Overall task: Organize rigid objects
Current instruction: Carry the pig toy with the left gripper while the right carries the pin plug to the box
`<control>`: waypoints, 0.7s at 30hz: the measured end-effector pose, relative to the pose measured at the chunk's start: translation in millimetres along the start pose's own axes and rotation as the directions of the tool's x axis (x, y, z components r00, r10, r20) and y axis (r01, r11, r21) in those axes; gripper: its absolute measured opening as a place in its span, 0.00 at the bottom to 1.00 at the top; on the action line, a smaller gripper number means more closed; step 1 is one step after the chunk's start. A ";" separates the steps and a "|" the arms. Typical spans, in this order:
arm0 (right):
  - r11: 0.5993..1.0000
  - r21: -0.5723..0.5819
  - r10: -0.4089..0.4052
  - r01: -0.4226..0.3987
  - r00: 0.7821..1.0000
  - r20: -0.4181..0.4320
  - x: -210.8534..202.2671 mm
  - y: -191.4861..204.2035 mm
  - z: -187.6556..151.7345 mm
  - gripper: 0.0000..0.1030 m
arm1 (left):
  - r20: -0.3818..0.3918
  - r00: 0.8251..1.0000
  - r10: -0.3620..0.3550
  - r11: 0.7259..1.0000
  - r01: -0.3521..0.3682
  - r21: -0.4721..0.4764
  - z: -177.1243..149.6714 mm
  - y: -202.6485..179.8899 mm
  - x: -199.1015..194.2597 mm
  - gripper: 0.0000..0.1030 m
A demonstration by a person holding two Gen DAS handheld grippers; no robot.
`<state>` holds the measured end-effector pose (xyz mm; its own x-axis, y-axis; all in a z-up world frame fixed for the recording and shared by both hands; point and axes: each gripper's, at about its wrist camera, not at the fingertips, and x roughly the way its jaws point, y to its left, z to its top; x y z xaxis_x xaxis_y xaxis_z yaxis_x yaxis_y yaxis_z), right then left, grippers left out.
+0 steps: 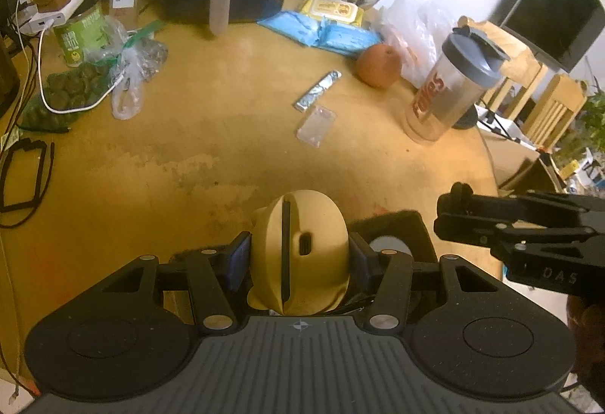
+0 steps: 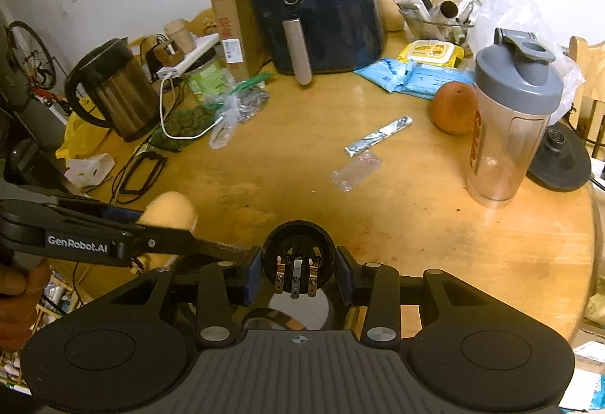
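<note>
My left gripper [image 1: 298, 262] is shut on a rounded yellow object [image 1: 302, 247] with a dark slot down its middle and a small port; its blue pads press on both sides. It hangs low over the wooden table [image 1: 189, 149]. In the right wrist view that left gripper [image 2: 162, 224] comes in from the left with the yellow object [image 2: 170, 211] in it. My right gripper [image 2: 298, 272] is shut on a black round part [image 2: 298, 247] with metal contacts inside. In the left wrist view the right gripper [image 1: 450, 209] sits at the right, beside a black piece [image 1: 393, 224].
A shaker bottle [image 2: 510, 126], an orange [image 2: 452, 107], a foil stick [image 2: 378, 136] and a clear packet [image 2: 355, 170] lie ahead. An air fryer [image 2: 321, 5], kettle [image 2: 113, 88], kettle base [image 2: 559, 156], bags and cables [image 2: 140, 175] crowd the back and left.
</note>
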<state>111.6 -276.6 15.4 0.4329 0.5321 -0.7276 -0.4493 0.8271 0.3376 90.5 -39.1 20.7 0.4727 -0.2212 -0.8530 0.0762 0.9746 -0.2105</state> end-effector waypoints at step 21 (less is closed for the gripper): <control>1.000 0.010 0.008 -0.008 1.000 0.006 -15.0 -4.6 -16.9 0.42 | 0.012 0.999 -0.041 0.998 0.041 0.038 -4.2 -16.2 -1.6 0.53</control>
<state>94.0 -291.4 14.7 0.4340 0.5394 -0.7216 -0.4448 0.8248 0.3490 84.8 -54.6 23.5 0.4800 -0.2608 -0.8376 0.1285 0.9654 -0.2269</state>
